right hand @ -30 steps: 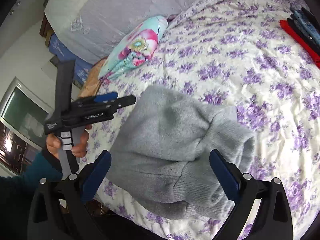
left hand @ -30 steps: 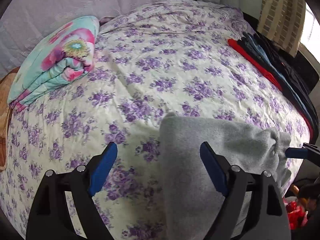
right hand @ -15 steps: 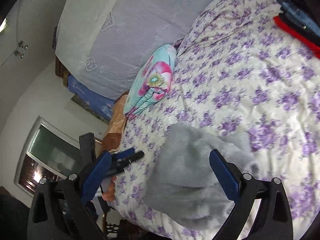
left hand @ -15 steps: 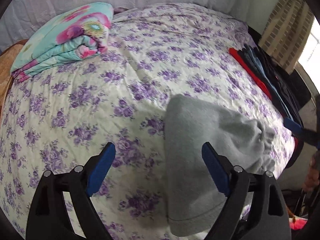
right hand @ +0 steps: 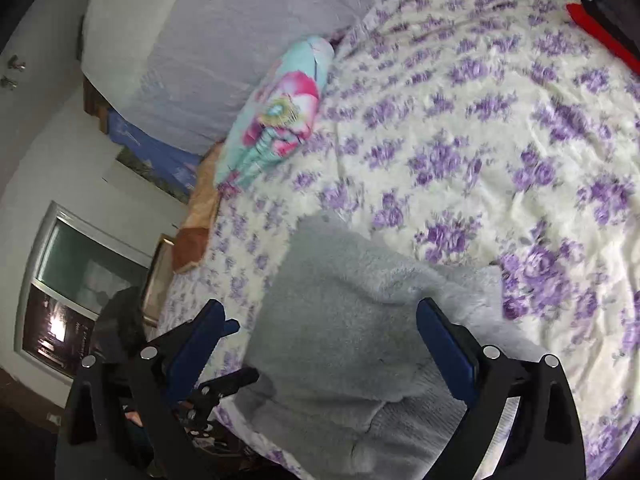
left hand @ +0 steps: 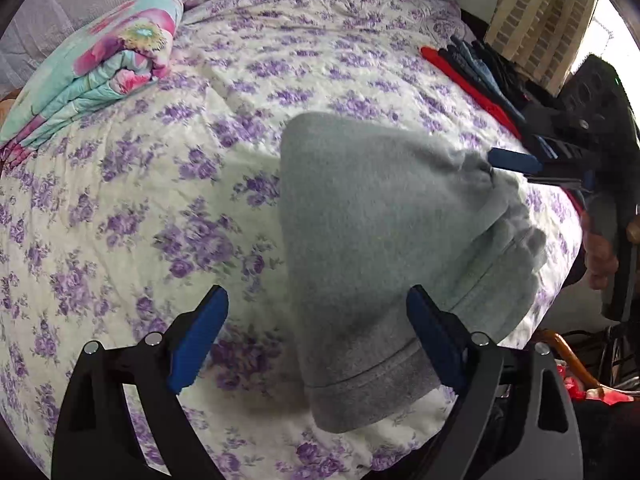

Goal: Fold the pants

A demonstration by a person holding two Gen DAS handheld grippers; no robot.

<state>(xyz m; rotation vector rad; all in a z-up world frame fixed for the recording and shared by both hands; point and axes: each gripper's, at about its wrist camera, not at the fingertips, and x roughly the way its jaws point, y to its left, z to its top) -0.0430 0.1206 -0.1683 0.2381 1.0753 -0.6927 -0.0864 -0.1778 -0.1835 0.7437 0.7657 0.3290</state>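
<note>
Both grippers have shifted since the earlier frames: in the left wrist view the grey pants (left hand: 372, 248) now fill more of the lower centre, and the right gripper (left hand: 516, 162), previously at the far right edge, now reaches in over the garment's right side. Largest in view is the bed (left hand: 168, 184), covered with a cream sheet printed with purple flowers, its surface lightly creased. Folded into a compact bundle, the grey pants lie on the near part of the bed close to its edge, with a ribbed hem at the near end and a bunched section at the right. A folded floral quilt (left hand: 100, 64) in turquoise and pink rests at the far left of the bed, well apart from the pants. A row of dark and red garments (left hand: 472, 76) lies along the far right edge of the bed. The left gripper (left hand: 316, 338) hovers above the sheet and the near left part of the pants; its jaws are opening, the blue pads stand wide apart, and neither pad presses on the fabric. In the right wrist view the right gripper (right hand: 320, 340) also has its pads spread wide, with the pants below them and no visible clamping.
</note>
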